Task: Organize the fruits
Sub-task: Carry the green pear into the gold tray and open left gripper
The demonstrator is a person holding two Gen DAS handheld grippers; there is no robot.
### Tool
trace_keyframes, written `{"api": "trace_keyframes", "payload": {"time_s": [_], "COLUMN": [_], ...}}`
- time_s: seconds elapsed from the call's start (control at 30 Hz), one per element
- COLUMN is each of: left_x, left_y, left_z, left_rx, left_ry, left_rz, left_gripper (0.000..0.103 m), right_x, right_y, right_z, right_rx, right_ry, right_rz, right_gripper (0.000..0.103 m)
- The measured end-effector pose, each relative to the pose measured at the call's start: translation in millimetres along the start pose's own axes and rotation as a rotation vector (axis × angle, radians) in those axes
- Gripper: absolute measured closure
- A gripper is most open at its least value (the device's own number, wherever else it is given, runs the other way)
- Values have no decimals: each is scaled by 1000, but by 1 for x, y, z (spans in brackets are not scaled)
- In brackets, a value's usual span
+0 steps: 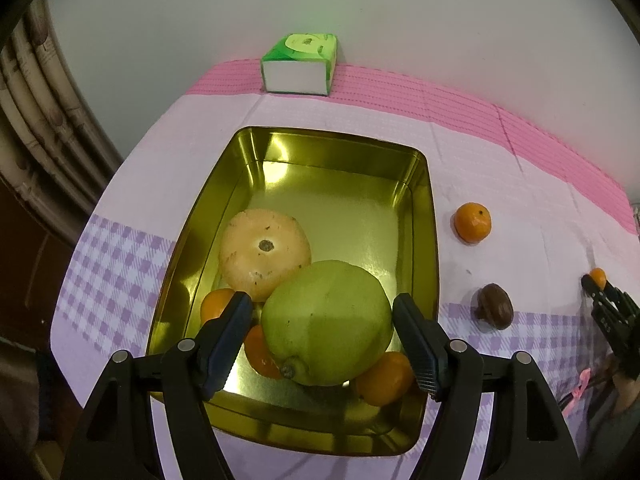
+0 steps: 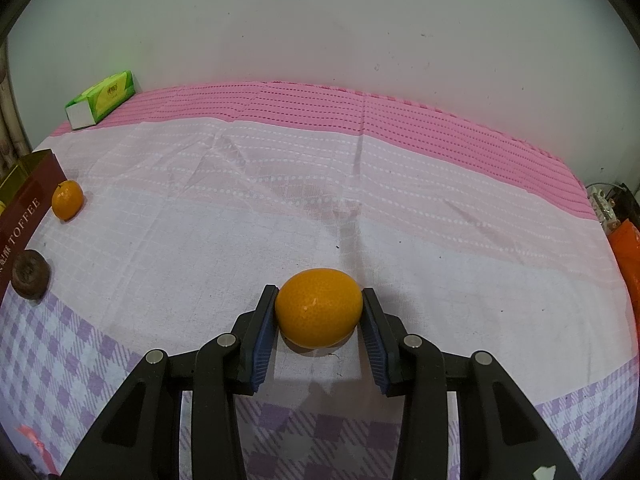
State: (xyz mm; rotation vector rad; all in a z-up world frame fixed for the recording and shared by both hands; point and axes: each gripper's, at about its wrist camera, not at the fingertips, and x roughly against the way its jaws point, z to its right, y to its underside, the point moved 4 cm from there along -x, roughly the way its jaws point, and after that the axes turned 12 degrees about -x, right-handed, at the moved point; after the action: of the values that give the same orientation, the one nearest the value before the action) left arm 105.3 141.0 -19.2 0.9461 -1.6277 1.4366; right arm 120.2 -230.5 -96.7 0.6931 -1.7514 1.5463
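Note:
A gold tin tray holds a pale round fruit, a large green fruit and three small oranges. My left gripper is open, its pads on either side of the green fruit with gaps showing. My right gripper is shut on a small orange that rests on the cloth; this gripper also shows at the right edge of the left wrist view. Another orange and a brown fruit lie on the cloth beside the tray.
A green tissue box stands at the back by the wall. The tray's dark red "TOFFEE" side is at the left of the right wrist view. An orange object sits past the table's right edge.

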Motion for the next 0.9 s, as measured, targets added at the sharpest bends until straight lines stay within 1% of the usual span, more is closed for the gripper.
{"api": "trace_keyframes", "payload": {"time_s": [0.43,0.9], "left_x": [-1,-12], "left_y": [11,26], "left_z": [2,-1], "left_rx": [-16,-19], "left_ry": [14,22], "left_rz": [-15,-61], "left_gripper": [28,22], "right_x": [2,5], "right_y": [0,-1], "right_z": [1,-1], "right_rx": [-4,-1], "right_ry": [8,18], "right_rz": [2,-5], "right_gripper": [66,66]}}
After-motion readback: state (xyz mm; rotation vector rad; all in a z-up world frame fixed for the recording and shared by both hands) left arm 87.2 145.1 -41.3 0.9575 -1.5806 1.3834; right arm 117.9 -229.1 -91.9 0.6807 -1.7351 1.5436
